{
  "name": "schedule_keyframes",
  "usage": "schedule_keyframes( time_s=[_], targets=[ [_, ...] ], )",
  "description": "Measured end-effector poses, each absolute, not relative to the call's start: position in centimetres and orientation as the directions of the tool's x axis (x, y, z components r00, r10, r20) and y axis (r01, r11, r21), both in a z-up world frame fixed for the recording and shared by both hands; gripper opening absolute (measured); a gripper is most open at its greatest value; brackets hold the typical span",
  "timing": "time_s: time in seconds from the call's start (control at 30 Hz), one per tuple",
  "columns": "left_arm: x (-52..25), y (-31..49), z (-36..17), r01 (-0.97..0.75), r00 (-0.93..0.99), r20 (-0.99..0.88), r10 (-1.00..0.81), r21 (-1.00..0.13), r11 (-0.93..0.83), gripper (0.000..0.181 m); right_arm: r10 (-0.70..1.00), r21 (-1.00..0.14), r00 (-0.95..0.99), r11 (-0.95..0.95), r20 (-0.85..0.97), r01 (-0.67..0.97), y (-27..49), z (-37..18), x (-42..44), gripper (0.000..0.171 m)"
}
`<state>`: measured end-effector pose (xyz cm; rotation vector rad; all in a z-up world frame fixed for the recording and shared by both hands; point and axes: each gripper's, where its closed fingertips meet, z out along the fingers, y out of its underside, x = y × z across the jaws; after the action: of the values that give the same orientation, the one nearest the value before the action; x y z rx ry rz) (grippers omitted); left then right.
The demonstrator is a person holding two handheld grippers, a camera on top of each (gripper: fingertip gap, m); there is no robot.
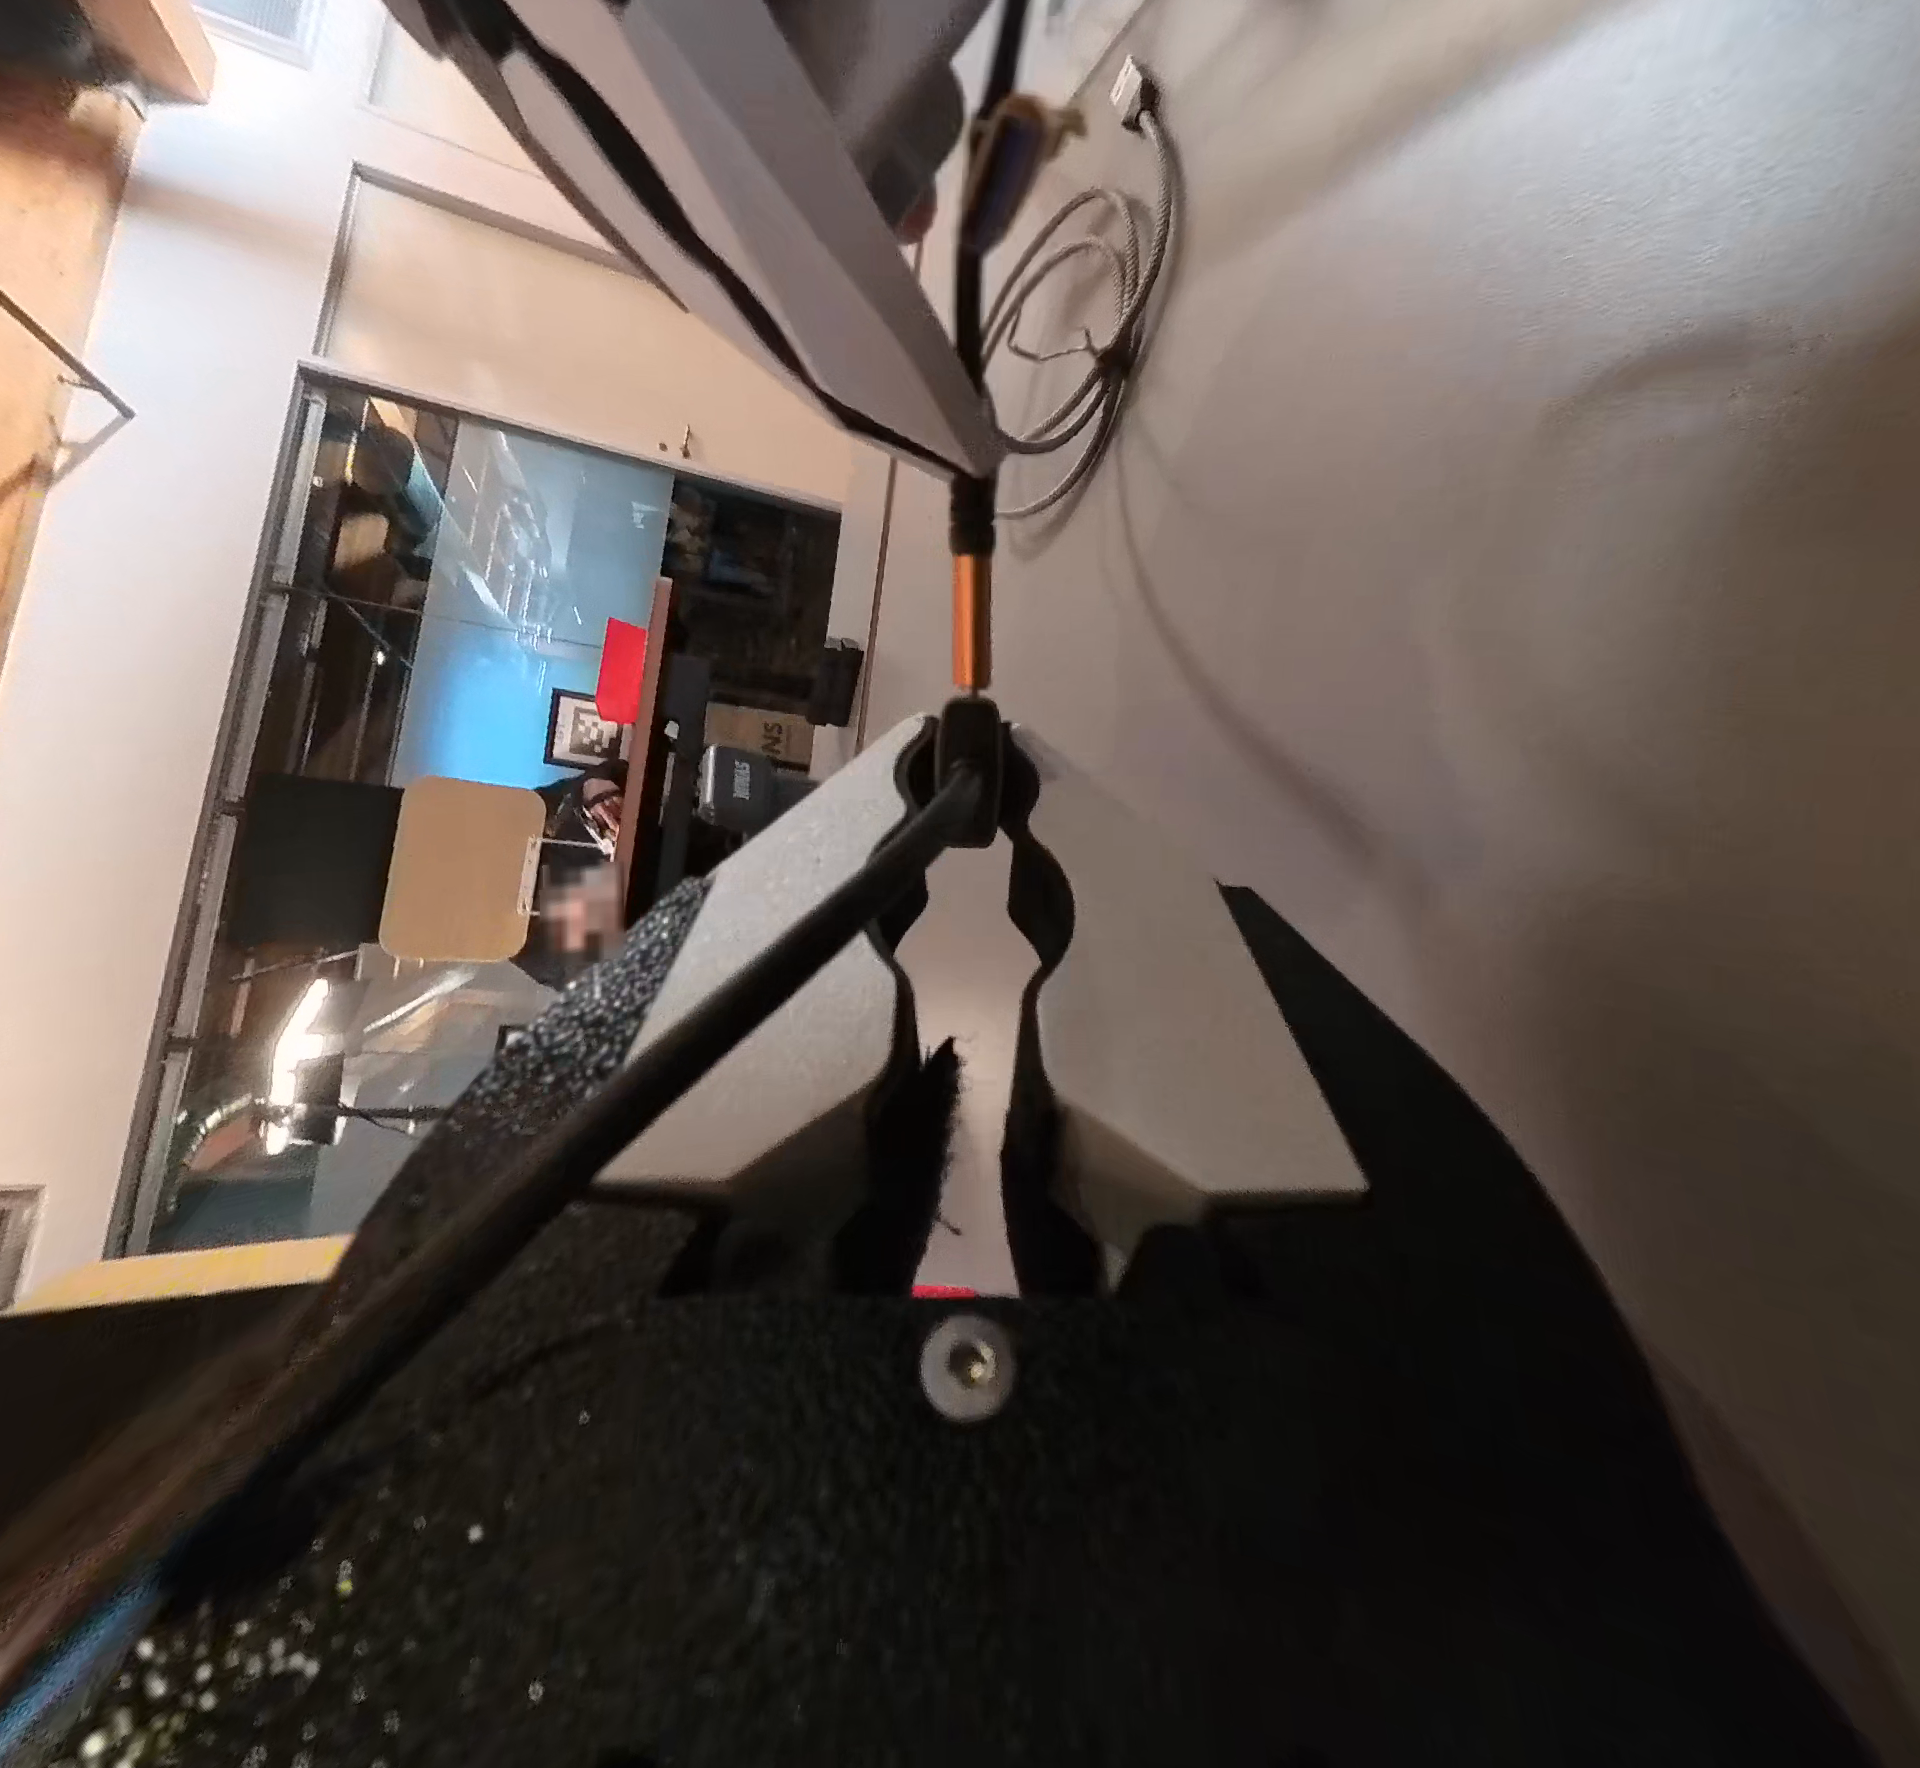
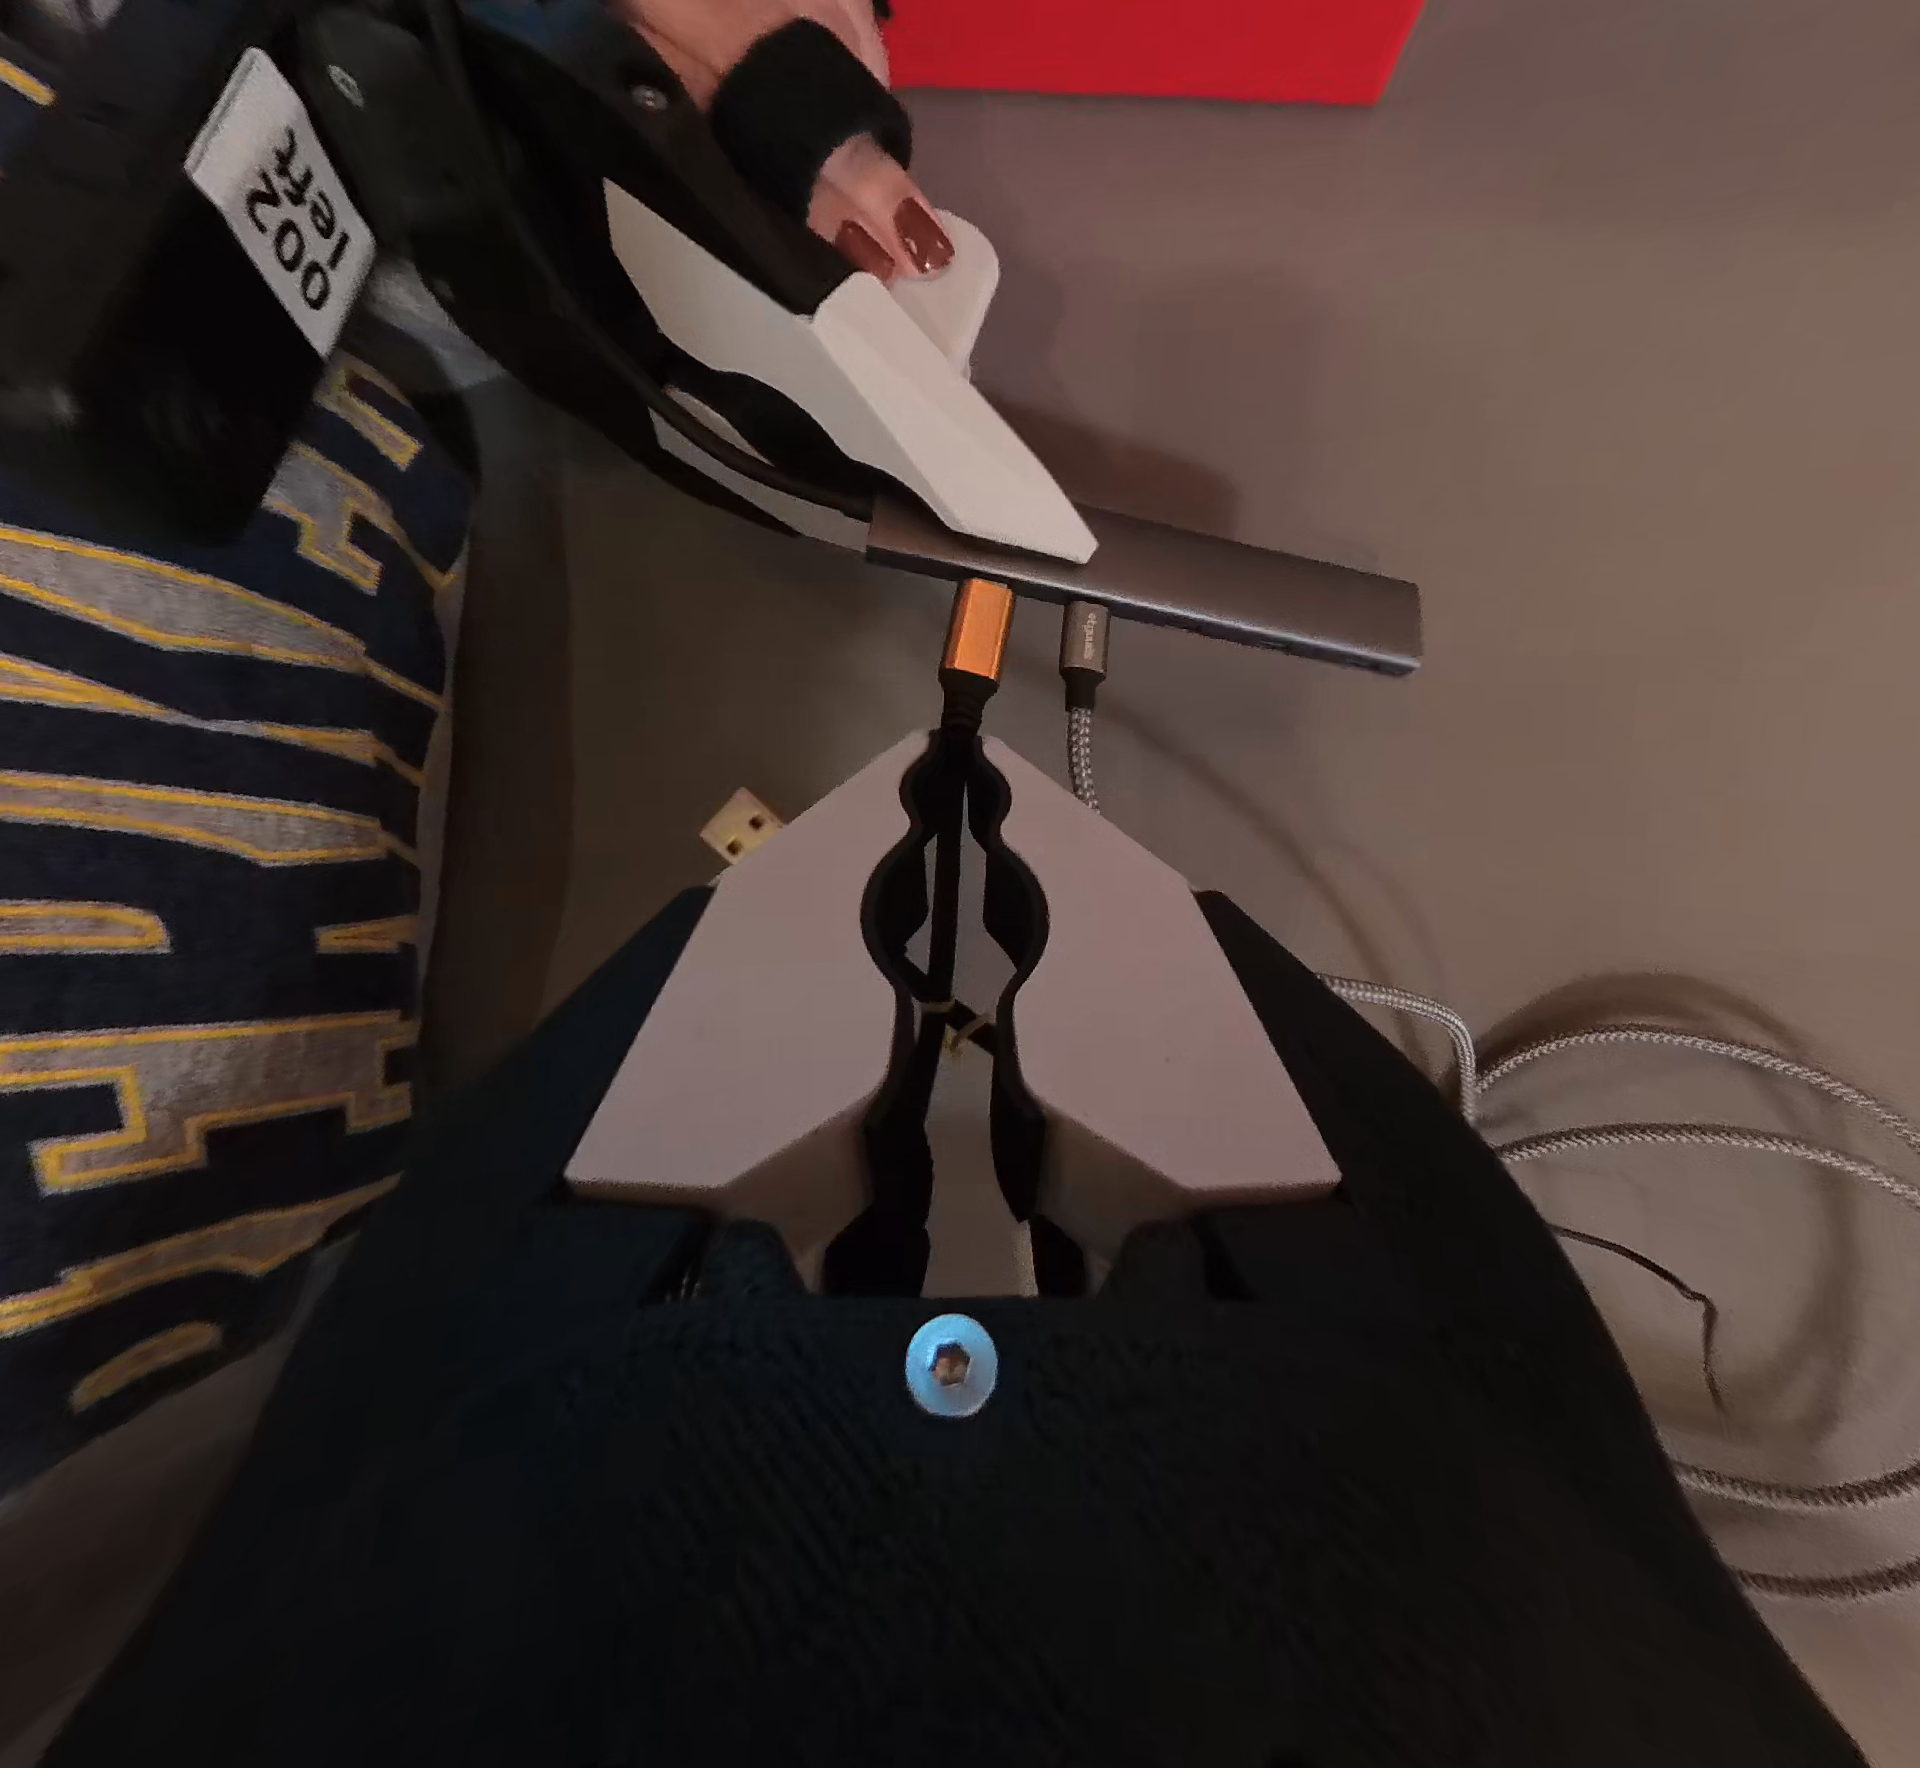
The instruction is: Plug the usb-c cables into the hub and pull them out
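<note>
Right wrist view has my right gripper point(image 2: 954, 762) jaws closed on the orange-plug cable point(image 2: 945, 887) seated in the hub point(image 2: 1226, 580), which my left gripper point(image 2: 977, 513) jaws pinch; I'd judge a straight pull comes next.

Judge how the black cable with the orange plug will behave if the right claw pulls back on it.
The black cable with the orange metal plug looks thin and probably floppy. The right claw grips the cord, not the plug, so it may slip or stretch first. The slim grey hub seems light; the left claw pinning it should keep it from dragging along.
</note>
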<state>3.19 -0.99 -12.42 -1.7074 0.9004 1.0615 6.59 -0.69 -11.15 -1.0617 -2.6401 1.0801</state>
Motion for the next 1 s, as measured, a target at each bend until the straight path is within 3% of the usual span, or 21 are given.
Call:
schedule_keyframes(
  time_s=[0.17, 0.43, 0.53, 0.6, 0.67, 0.8, 0.9, 1.0],
  targets=[
    [2.5, -0.9, -12.5, -0.874, 0.372, -0.923, -0.098, -0.313, -0.372, 0.007, 0.684, -0.641, -0.721, 0.503, -0.114, 0.579, -0.2, -11.6, 5.7, 0.001],
    [1.3, -0.7, -12.5, -0.834, 0.430, -0.900, -0.071, -0.366, -0.414, 0.007, 0.699, -0.666, -0.714, 0.549, 0.035, 0.505, -0.1, -11.1, 5.3, 0.024],
    [0.0, -0.9, -13.2, -0.788, 0.458, -0.887, -0.063, -0.373, -0.489, 0.008, 0.664, -0.680, -0.730, 0.611, 0.162, 0.405, -0.4, -9.6, 5.6, 0.059],
    [-0.4, -1.1, -13.6, -0.749, 0.523, -0.850, -0.062, -0.423, -0.510, 0.008, 0.609, -0.676, -0.718, 0.688, 0.338, 0.265, -0.7, -8.5, 5.3, 0.063],
    [-0.5, -1.1, -13.7, -0.703, 0.596, -0.801, -0.047, -0.493, -0.513, 0.008, 0.536, -0.631, -0.669, 0.765, 0.515, 0.128, -1.4, -7.8, 5.1, 0.063],
    [0.4, -1.1, -12.8, -0.672, 0.685, -0.728, -0.040, -0.609, -0.421, 0.008, 0.346, -0.417, -0.545, 0.909, 0.764, -0.007, -1.7, -9.2, 4.1, 0.063],
    [2.7, -1.3, -11.8, -0.724, 0.677, -0.730, -0.099, -0.635, -0.268, 0.007, 0.256, -0.285, -0.499, 0.958, 0.828, 0.020, -0.8, -11.2, 3.2, 0.061],
    [5.1, -1.7, -10.5, -0.769, 0.639, -0.756, -0.140, -0.629, -0.113, 0.008, 0.191, -0.224, -0.461, 0.975, 0.866, -0.016, -0.9, -12.4, 3.0, 0.050]
  ],
)
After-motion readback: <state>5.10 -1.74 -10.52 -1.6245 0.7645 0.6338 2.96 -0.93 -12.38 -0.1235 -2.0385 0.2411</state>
